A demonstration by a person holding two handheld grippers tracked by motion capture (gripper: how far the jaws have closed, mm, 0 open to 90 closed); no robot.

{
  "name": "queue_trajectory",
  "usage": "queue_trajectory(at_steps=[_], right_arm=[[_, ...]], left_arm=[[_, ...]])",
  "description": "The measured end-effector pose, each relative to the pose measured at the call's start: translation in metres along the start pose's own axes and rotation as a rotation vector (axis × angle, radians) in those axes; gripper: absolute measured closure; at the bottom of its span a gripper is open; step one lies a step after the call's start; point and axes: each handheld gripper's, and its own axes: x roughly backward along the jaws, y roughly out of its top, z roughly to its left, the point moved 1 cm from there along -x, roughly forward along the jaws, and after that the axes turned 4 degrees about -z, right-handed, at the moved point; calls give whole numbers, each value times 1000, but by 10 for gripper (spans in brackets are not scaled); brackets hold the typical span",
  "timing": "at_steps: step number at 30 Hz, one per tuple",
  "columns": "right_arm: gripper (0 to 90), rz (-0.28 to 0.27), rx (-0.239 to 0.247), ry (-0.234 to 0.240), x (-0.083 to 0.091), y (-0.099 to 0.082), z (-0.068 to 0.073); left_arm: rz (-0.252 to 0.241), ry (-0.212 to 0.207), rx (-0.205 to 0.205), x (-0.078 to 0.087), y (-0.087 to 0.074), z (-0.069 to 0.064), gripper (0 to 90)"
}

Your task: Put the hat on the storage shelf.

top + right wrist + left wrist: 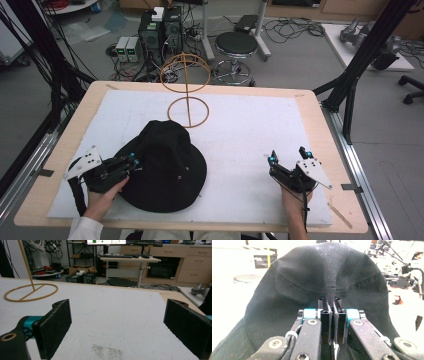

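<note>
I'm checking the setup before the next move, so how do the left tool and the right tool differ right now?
The left tool is shut on the brim of the black hat; the right tool stands open with nothing between its jaws. The left touches the hat, while the right rests apart over the white mat. Both are hand-held, with black jaws.

Wooden table (pixel 60 150), white mat (pixel 250 125), black hat (pixel 165 165), wire stand (pixel 188 111)

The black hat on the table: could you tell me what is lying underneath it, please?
The black hat rests on the white mat. Anything beneath its crown is covered.
</note>
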Motion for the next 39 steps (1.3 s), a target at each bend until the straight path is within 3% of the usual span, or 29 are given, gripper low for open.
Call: queue_trajectory(at_steps=[16,25,28,36,39], right_arm=[[68,-5,6,7,-1,0,1],[69,-8,7,10,0,1,2],[68,-9,12,10,0,1,2],[68,-8,3,11,0,1,3],[68,-12,6,9,0,1,2]], left_arm=[[-134,24,-45,3,31,-3,872],[-271,14,-59,5,57,-5,872],[-285,17,-74,5,63,-6,872],[-403,59,-65,1,85,-2,872],[-406,67,-78,-2,89,0,872]])
